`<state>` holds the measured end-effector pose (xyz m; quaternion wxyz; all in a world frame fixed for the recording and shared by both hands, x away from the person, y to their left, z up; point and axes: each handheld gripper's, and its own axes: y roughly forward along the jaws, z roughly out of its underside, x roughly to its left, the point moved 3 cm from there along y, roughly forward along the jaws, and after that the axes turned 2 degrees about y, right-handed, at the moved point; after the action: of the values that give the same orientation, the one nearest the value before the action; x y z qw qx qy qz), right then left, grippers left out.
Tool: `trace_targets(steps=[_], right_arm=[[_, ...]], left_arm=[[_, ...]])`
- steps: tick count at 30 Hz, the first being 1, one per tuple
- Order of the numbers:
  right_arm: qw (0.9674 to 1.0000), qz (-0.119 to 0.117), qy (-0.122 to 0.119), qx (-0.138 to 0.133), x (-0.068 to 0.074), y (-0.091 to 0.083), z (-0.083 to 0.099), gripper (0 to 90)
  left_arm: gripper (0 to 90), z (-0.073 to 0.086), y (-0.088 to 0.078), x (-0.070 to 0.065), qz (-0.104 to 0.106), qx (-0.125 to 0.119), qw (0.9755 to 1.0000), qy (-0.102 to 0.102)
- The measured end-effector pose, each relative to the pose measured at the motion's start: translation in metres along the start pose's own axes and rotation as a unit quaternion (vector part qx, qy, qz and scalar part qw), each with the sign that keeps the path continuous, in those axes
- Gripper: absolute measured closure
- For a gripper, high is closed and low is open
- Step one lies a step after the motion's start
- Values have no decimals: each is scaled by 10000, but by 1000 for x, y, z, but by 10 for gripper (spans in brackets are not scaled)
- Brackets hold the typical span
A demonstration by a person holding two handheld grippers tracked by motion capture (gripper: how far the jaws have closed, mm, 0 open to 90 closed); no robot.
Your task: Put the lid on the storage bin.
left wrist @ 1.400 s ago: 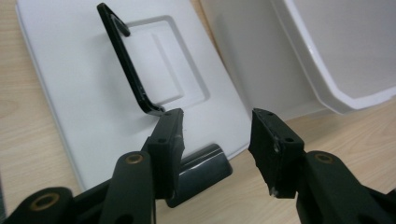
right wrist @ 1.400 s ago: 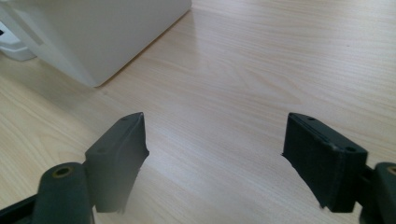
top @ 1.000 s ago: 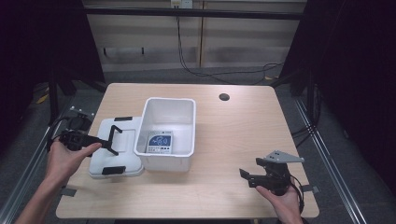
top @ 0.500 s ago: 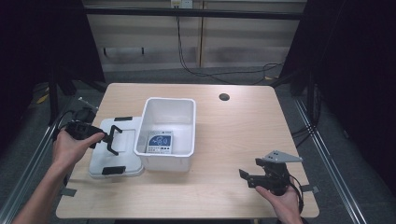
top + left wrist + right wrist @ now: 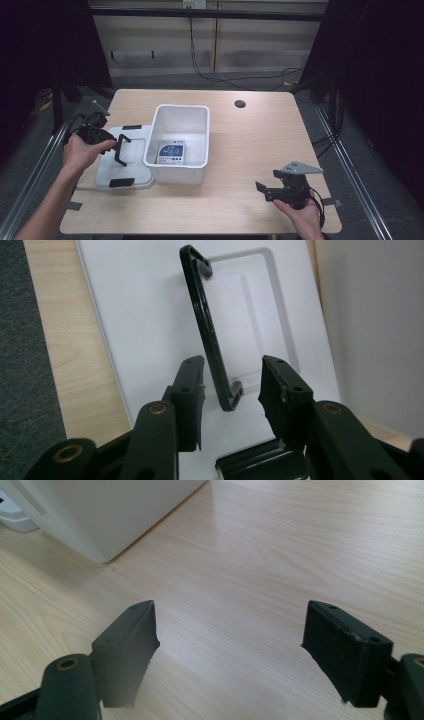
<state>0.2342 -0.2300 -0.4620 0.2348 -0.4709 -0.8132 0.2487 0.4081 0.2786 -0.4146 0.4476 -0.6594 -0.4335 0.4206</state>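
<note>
Wooden table [image 5: 250,145] | lid handle [image 5: 210,330] between left tool [image 5: 232,385] jaws, untouched

The table [image 5: 250,150] has a pale wood-grain top, smooth and matt, with a faint sheen in the right gripper view. The bin [image 5: 180,167] looks like white plastic, smooth and slightly satiny. The lid [image 5: 145,330] is white plastic too, smooth and matt, and its handle [image 5: 205,325] is glossy black plastic that catches the light. The left gripper [image 5: 230,390] has matt black plastic jaws with small brass-coloured metal rivets. The right gripper [image 5: 230,645] has the same dull black finish, slightly rough at the pad edges. The floor [image 5: 25,365] looks like rough grey carpet.
</note>
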Motion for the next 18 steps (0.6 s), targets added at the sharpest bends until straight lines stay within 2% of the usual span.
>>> trace_targets(steps=[3,5,6,10,17,18], right_arm=[[10000,-10,3,0,0,0,0,208],[10000,-13,7,2,0,0,0,207],[10000,-25,-5,27,0,1,0,203],[10000,-35,-16,39,0,1,0,203],[9999,-58,-52,73,1,3,1,200],[9999,-64,-43,96,1,3,1,198]], left_arm=[[669,-3,5,1,-98,106,9999,-49],[680,-5,8,1,-319,148,9994,-44],[692,-7,11,1,-362,195,9991,-109],[687,-9,15,0,-336,237,9990,-170],[717,-17,26,0,-496,336,9976,-348],[717,-18,26,-1,-462,367,9976,-375]])
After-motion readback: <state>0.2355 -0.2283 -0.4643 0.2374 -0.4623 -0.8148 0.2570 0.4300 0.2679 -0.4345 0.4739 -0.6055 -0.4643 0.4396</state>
